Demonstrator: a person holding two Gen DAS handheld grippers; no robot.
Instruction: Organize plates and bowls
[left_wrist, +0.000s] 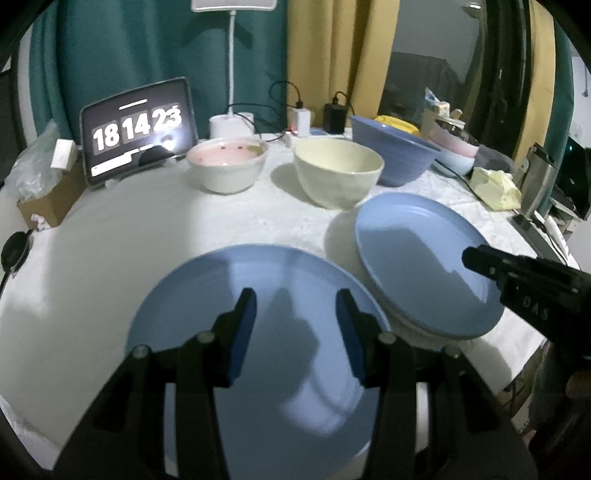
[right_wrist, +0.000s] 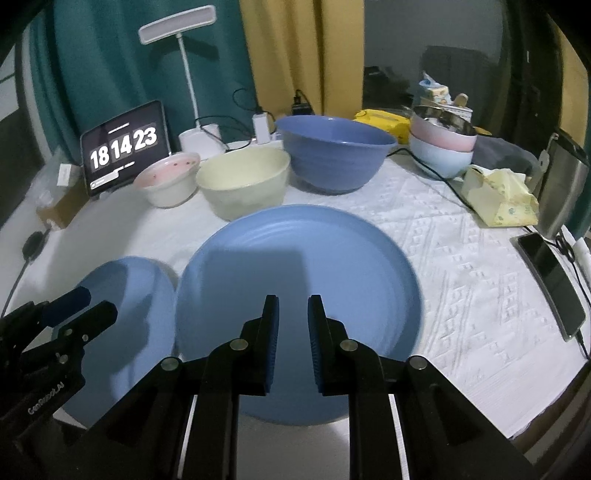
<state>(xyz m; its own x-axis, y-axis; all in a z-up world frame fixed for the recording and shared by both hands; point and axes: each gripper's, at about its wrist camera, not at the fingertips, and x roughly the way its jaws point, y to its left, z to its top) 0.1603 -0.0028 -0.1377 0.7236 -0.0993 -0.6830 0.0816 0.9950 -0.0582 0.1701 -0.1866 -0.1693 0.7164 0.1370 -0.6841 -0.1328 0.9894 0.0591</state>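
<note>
Both tongs hang over blue plates with nothing between their jaws: our left gripper (left_wrist: 295, 302) gapes wide above the left plate (left_wrist: 207, 280) at the bottom centre of its view, while our right gripper (right_wrist: 293, 308) shows a narrower gap above the right plate (right_wrist: 295, 251), which looks tilted and rests on something pale beneath it. The two plates lie just beside each other, not yet stacked. Across the upper middle of the frame, the pink bowl (right_wrist: 168, 181), cream bowl (right_wrist: 245, 184) and blue bowl (right_wrist: 334, 155) stand separately on the table (right_wrist: 443, 258). We judge the organizing barely begun, with stacking and nesting left.
</note>
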